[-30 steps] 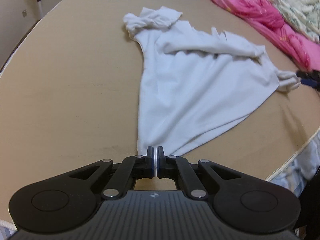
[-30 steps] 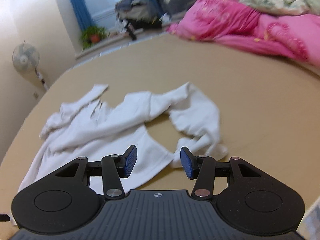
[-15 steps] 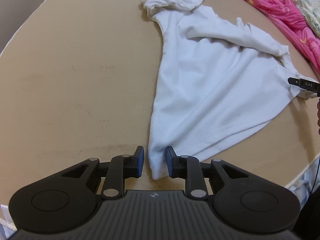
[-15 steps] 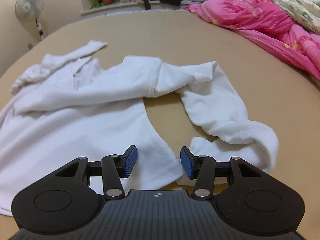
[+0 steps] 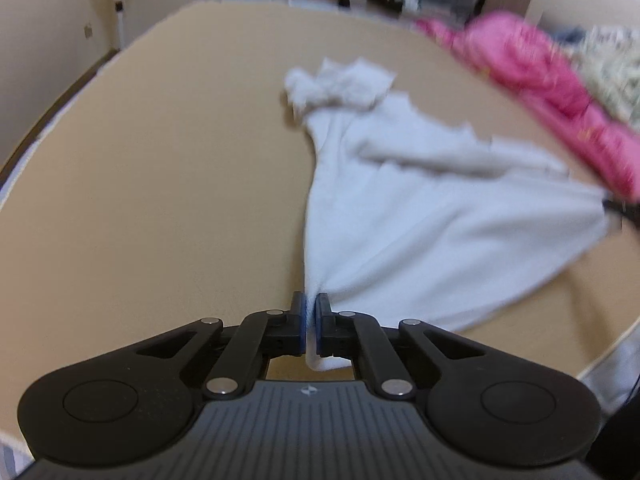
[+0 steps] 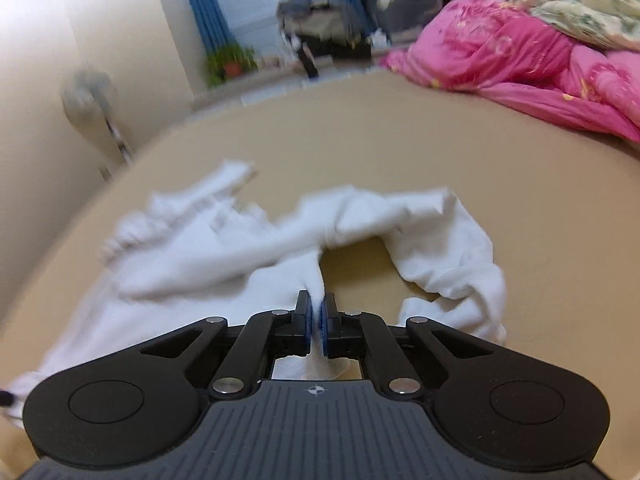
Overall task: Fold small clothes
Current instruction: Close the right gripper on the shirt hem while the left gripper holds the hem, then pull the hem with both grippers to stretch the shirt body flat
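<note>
A small white long-sleeved garment (image 5: pixel 420 216) lies spread on the tan bed surface (image 5: pixel 160 184). My left gripper (image 5: pixel 311 312) is shut on its near hem corner, and the cloth pulls taut from the pinch. In the right wrist view my right gripper (image 6: pixel 319 316) is shut on the other bottom corner of the same garment (image 6: pixel 224 256). One sleeve (image 6: pixel 460 264) curls to the right of it. The right gripper's tip also shows at the far right of the left wrist view (image 5: pixel 622 208), holding that corner.
A pink quilt (image 6: pixel 520 64) and a floral blanket (image 6: pixel 588 8) are piled at the right side of the bed. A standing fan (image 6: pixel 90 96), potted plant (image 6: pixel 230 62) and bags (image 6: pixel 320 20) stand beyond the far edge. The bed's edge (image 5: pixel 608 352) is near on the right.
Both grippers were open around the hem corners half a second ago and have closed on them. Both views have tilted up and the cloth is now stretched between them.
</note>
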A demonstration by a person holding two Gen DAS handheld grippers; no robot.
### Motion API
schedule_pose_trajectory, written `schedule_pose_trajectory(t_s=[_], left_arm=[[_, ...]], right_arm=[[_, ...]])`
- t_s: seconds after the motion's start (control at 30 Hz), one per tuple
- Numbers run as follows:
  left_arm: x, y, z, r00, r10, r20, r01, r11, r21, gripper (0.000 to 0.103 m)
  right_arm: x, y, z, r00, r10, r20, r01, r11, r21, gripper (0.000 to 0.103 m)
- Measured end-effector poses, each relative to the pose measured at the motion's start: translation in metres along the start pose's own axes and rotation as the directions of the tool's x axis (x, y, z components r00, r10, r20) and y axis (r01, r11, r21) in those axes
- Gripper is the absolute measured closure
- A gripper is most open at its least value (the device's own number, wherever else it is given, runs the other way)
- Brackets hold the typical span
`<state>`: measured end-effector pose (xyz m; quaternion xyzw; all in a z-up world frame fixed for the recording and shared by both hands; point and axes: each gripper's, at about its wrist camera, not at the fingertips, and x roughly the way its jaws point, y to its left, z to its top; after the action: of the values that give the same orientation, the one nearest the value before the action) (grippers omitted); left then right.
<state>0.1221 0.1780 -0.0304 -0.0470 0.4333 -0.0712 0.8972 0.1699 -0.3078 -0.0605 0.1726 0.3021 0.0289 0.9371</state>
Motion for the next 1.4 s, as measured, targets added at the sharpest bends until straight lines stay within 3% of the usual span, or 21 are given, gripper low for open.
schedule_pose_trajectory(t_s=[0.2, 0.3, 0.37, 0.4, 0.43, 0.5, 0.53, 0.6, 0.67, 0.7, 0.8, 0.87, 0.9, 1.0, 1.03, 1.07, 1.1, 1.13, 1.17, 1.23, 1.4], left_arm=[[-0.069, 0.040, -0.045, 0.997, -0.078, 0.009, 0.078, 0.989, -0.128, 0.101], [-0.084, 0.039, -0.068, 0.993, -0.107, -0.049, 0.103, 0.992, -0.066, 0.101], [-0.084, 0.023, -0.084, 0.989, -0.097, -0.114, 0.102, 0.994, 0.039, 0.103], [-0.081, 0.011, -0.090, 0.987, -0.075, -0.142, 0.092, 0.989, 0.112, 0.103], [-0.078, 0.005, -0.092, 0.985, -0.069, -0.160, 0.094, 0.984, 0.152, 0.103], [-0.071, -0.003, -0.089, 0.983, -0.077, -0.167, 0.106, 0.980, 0.168, 0.103], [-0.069, -0.003, -0.083, 0.985, -0.087, -0.152, 0.109, 0.983, 0.146, 0.102], [-0.060, 0.002, -0.071, 0.985, -0.110, -0.136, 0.121, 0.990, 0.078, 0.099], [-0.044, 0.000, -0.061, 0.982, -0.100, -0.161, 0.107, 0.994, 0.036, 0.098], [-0.037, 0.000, -0.058, 0.980, -0.084, -0.180, 0.090, 0.995, 0.030, 0.098], [-0.014, -0.009, -0.054, 0.968, -0.057, -0.245, 0.063, 0.998, 0.016, 0.086], [0.002, -0.014, -0.051, 0.961, -0.049, -0.270, 0.053, 0.999, 0.009, 0.062], [0.010, -0.015, -0.051, 0.959, -0.041, -0.280, 0.046, 0.999, 0.011, 0.061], [0.023, -0.022, -0.056, 0.945, -0.039, -0.324, 0.045, 0.999, 0.013, 0.063], [0.025, -0.026, -0.059, 0.939, -0.034, -0.342, 0.047, 0.998, 0.030, 0.069], [0.027, -0.031, -0.064, 0.937, -0.021, -0.349, 0.045, 0.997, 0.061, 0.085], [0.028, -0.035, -0.067, 0.938, 0.004, -0.346, 0.032, 0.995, 0.099, 0.089], [0.026, -0.040, -0.071, 0.944, 0.030, -0.328, 0.018, 0.990, 0.143, 0.095], [0.024, -0.045, -0.074, 0.948, 0.040, -0.316, 0.018, 0.984, 0.179, 0.099], [0.017, -0.049, -0.079, 0.955, 0.054, -0.292, 0.013, 0.975, 0.224, 0.100], [-0.025, -0.030, -0.097, 0.964, 0.052, -0.259, 0.008, 0.975, 0.223, 0.102]], right_arm=[[-0.101, -0.027, -0.025, 0.997, 0.069, 0.033, -0.071, 0.994, 0.077, 0.099], [-0.125, -0.050, -0.056, 0.988, 0.092, -0.127, -0.081, 0.993, 0.089, 0.099], [-0.121, -0.063, -0.082, 0.952, 0.006, -0.307, 0.011, 0.998, 0.056, 0.099], [-0.114, -0.069, -0.095, 0.919, -0.027, -0.393, 0.048, 0.998, 0.044, 0.099], [-0.108, -0.071, -0.102, 0.895, -0.058, -0.443, 0.070, 0.997, 0.011, 0.099], [-0.099, -0.070, -0.108, 0.875, -0.109, -0.471, 0.096, 0.994, -0.052, 0.099], [-0.097, -0.071, -0.107, 0.878, -0.122, -0.463, 0.114, 0.992, -0.044, 0.097], [-0.098, -0.076, -0.097, 0.909, -0.135, -0.393, 0.153, 0.988, 0.014, 0.093], [-0.100, -0.075, -0.088, 0.930, -0.155, -0.334, 0.179, 0.983, 0.043, 0.072], [-0.099, -0.073, -0.087, 0.934, -0.155, -0.322, 0.181, 0.982, 0.051, 0.068], [-0.083, -0.066, -0.086, 0.930, -0.152, -0.335, 0.172, 0.985, 0.030, 0.067], [-0.070, -0.060, -0.089, 0.915, -0.183, -0.359, 0.190, 0.982, -0.015, 0.067], [-0.063, -0.061, -0.091, 0.908, -0.198, -0.371, 0.201, 0.979, -0.031, 0.067], [-0.047, -0.059, -0.102, 0.884, -0.211, -0.416, 0.203, 0.977, -0.065, 0.067], [-0.045, -0.058, -0.106, 0.881, -0.219, -0.418, 0.204, 0.976, -0.081, 0.067], [-0.045, -0.056, -0.108, 0.883, -0.224, -0.412, 0.204, 0.974, -0.093, 0.067], [-0.045, -0.053, -0.109, 0.886, -0.229, -0.404, 0.203, 0.973, -0.108, 0.066], [-0.046, -0.050, -0.111, 0.890, -0.234, -0.392, 0.199, 0.972, -0.128, 0.069], [-0.046, -0.049, -0.113, 0.894, -0.230, -0.385, 0.190, 0.972, -0.139, 0.080], [-0.047, -0.047, -0.114, 0.903, -0.190, -0.386, 0.148, 0.980, -0.136, 0.099], [-0.059, -0.044, -0.108, 0.932, -0.131, -0.339, 0.099, 0.989, -0.111, 0.100]])
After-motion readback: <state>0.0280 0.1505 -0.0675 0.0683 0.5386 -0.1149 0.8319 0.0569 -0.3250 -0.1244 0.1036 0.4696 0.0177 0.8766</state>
